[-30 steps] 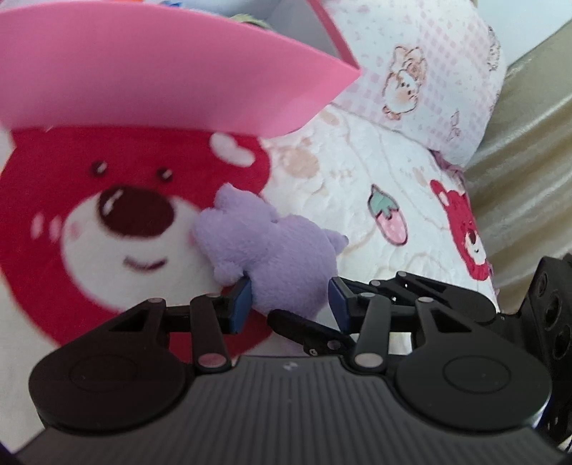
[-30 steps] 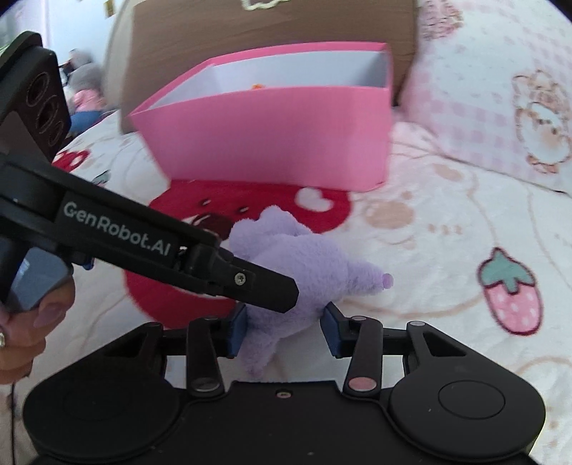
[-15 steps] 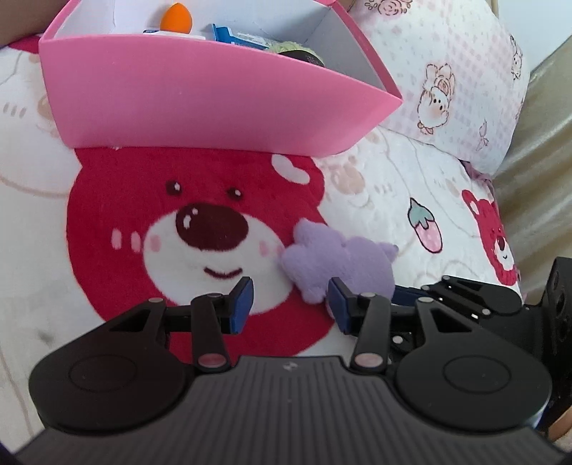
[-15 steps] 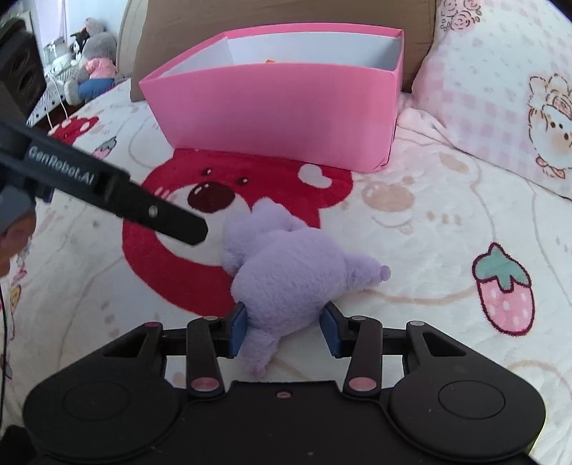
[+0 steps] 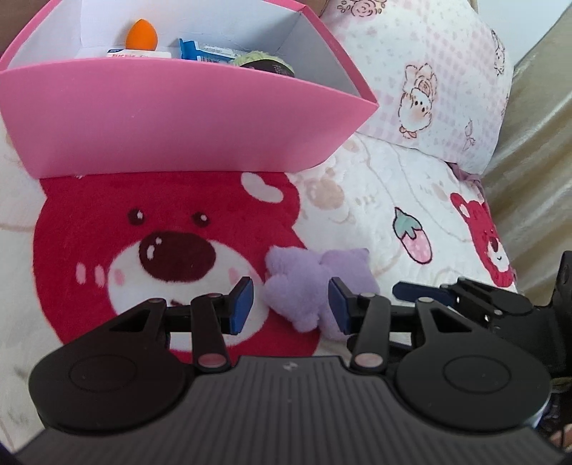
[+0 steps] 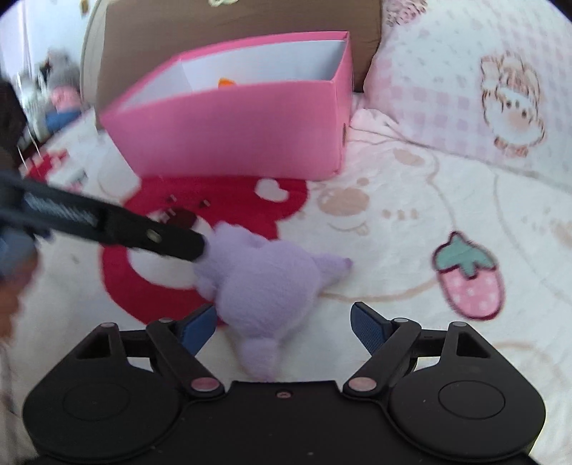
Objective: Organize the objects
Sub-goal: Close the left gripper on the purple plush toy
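A purple plush toy lies on the bedspread beside the big red bear print, also in the right wrist view. My left gripper is open, with the plush just ahead between its blue pads. My right gripper is open wide around the plush's near end, not touching it. One left finger reaches the plush from the left. The pink box stands behind, holding an orange sponge, a blue packet and other items.
A pink checked pillow lies right of the box. A brown headboard stands behind the box. The bedspread with strawberry prints spreads to the right. The bed edge and a tan surface are at far right.
My right gripper has opened and let go of the purple plush. My left gripper has drawn back and then come in toward the plush again; the box looks nearer.
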